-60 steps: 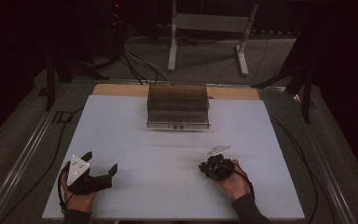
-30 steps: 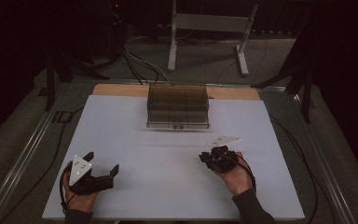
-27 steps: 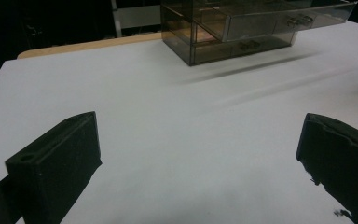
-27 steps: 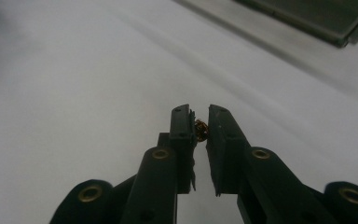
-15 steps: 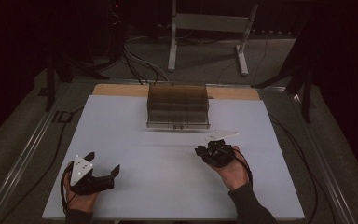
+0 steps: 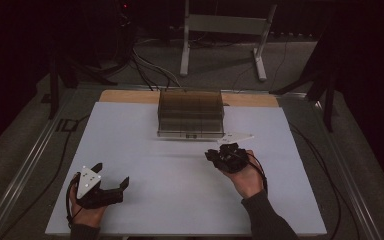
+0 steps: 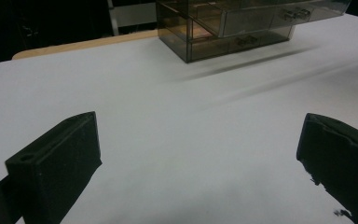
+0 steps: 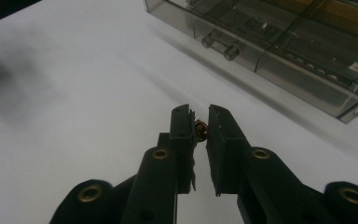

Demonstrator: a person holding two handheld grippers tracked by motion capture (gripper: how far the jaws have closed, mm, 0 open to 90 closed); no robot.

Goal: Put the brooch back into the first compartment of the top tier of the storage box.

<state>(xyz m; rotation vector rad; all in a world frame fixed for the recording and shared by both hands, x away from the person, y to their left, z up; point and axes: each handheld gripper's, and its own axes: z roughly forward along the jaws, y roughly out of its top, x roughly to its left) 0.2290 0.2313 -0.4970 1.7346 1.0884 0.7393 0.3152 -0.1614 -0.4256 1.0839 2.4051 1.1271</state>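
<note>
Right gripper view: right gripper pinching tiny coppery bit | smoky clear-plastic drawer box near | left gripper wide.

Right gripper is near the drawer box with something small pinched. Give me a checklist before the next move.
1. Small orange-brown part sits between the right gripper fingers: ok.
2. Grip secure: cannot tell; the part is tiny and sits at the tips.
3. Smoky clear drawer box drawers open to receive it: not ok; those in view look shut.
4. Left gripper open and free to pull a drawer: ok.
5. White table between right gripper and box unobstructed: ok.
</note>
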